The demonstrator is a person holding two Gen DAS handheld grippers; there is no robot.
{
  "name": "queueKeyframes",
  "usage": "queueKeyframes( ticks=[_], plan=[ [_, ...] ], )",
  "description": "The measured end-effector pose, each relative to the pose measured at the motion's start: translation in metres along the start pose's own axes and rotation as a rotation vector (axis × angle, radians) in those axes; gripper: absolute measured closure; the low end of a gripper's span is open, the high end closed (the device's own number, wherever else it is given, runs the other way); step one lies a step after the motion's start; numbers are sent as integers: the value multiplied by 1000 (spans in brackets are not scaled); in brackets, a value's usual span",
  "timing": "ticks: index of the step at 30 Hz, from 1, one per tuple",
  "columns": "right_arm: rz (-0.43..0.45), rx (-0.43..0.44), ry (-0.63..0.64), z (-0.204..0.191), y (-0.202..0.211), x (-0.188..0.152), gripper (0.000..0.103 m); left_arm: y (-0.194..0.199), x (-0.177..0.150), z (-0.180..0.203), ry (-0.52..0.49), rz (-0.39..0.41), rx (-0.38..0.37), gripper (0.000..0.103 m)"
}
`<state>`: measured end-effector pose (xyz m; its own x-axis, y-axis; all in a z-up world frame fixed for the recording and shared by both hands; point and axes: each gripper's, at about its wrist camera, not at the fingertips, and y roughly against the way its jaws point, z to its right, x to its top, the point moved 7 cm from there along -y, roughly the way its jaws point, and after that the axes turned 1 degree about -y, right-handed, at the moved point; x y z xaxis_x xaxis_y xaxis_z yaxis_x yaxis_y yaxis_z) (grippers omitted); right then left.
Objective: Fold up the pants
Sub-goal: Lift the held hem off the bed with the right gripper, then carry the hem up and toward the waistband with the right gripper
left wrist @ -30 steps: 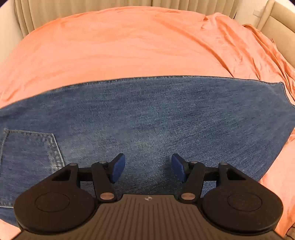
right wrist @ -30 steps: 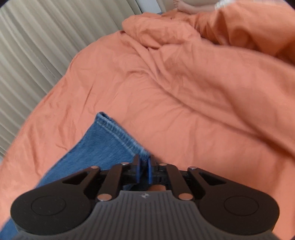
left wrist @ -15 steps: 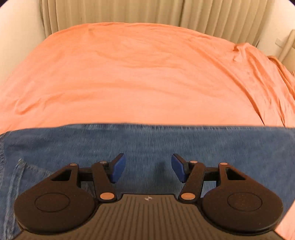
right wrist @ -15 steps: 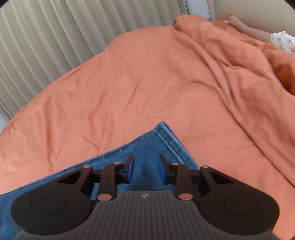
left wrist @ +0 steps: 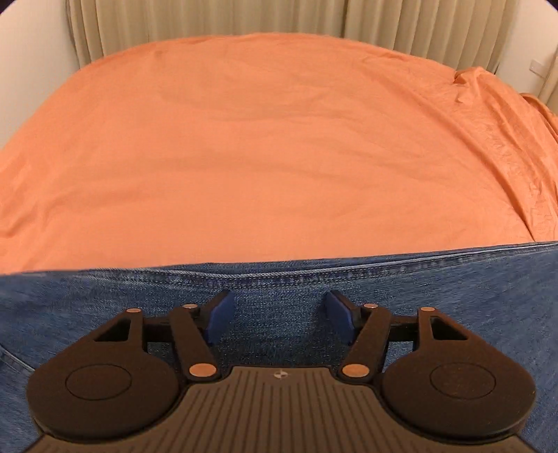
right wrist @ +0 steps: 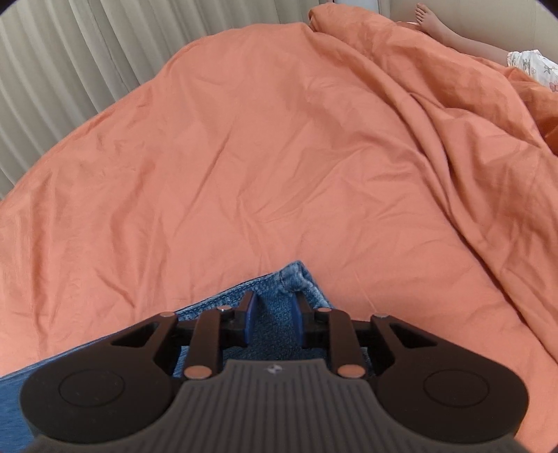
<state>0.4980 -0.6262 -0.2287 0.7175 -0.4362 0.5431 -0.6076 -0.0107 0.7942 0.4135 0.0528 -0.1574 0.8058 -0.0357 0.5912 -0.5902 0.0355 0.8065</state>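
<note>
Blue denim pants (left wrist: 436, 289) lie flat on an orange bed sheet (left wrist: 265, 146). In the left wrist view their long seamed edge runs across the frame just beyond my left gripper (left wrist: 279, 315), which is open and empty above the denim. In the right wrist view the hem corner of a pant leg (right wrist: 294, 278) lies just beyond my right gripper (right wrist: 272, 315), which is open above the leg with nothing between its pads.
Beige curtains (left wrist: 216, 21) hang behind the bed. A bunched orange duvet (right wrist: 470, 115) rises at the right. A person's bare leg and foot (right wrist: 439, 29) rest at the far right corner, beside floral fabric (right wrist: 533, 66).
My right gripper has let go of the pant hem and opened, and has drawn back. My left gripper stayed open while the view moved towards the pants' far edge.
</note>
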Motion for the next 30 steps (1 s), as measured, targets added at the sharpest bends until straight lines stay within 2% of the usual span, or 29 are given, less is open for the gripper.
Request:
queueKeyframes(
  ticks=[1, 3, 5, 9, 12, 14, 16, 22, 25, 28, 30],
  plan=[
    [6, 16, -3, 3, 9, 0, 78, 7, 0, 2, -7, 14, -12, 35],
    [24, 48, -28, 13, 33, -1, 63, 18, -1, 6, -13, 35, -44, 35],
    [34, 83, -83, 29, 57, -5, 60, 28, -4, 16, -16, 40, -81, 35],
    [30, 121, -211, 60, 93, -30, 43, 44, -8, 45, -54, 36, -138, 35],
    [5, 175, -319, 77, 108, -56, 43, 44, -2, 77, -76, 10, -200, 36],
    [-12, 199, -375, 83, 109, -73, 43, 46, -2, 92, -106, 4, -200, 45],
    [-18, 209, -414, 89, 106, -86, 43, 46, -2, 109, -124, -8, -226, 49],
    [-9, 268, -511, 98, 82, -100, 58, 33, -4, 153, -159, -66, -291, 54],
    [15, 289, -503, 101, 74, -96, 69, 14, 1, 175, -193, -71, -295, 58],
    [17, 310, -525, 107, 66, -95, 85, -6, 9, 189, -203, -67, -286, 62],
    [20, 329, -477, 107, 65, -94, 92, -20, 14, 197, -201, -73, -289, 64]
  ],
)
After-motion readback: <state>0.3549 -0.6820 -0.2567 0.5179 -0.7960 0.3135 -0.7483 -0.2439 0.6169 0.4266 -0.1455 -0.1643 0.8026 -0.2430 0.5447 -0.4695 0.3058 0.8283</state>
